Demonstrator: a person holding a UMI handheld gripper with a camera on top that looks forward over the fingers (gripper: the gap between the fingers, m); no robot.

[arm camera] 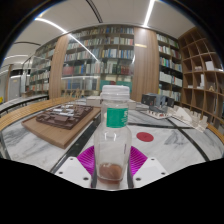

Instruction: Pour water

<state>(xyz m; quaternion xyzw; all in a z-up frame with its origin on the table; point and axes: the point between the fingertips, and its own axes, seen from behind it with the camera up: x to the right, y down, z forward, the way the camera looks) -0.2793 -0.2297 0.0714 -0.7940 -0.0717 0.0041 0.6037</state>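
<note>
The bottle is held between the pads of the tool, upright at 12 o'clock over the worktop; the cap is on — no pouring is begun; the receiving vessel cannot be identified.

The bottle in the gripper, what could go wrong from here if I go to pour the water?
1. The white cap looks still on the bottle, so tipping now would likely pour nothing.
2. The gripper holds the bottle low, near its base; the tall body may swing or slip when tilted.
3. No clear receiving cup shows nearby; water could land on the marble table.
</note>
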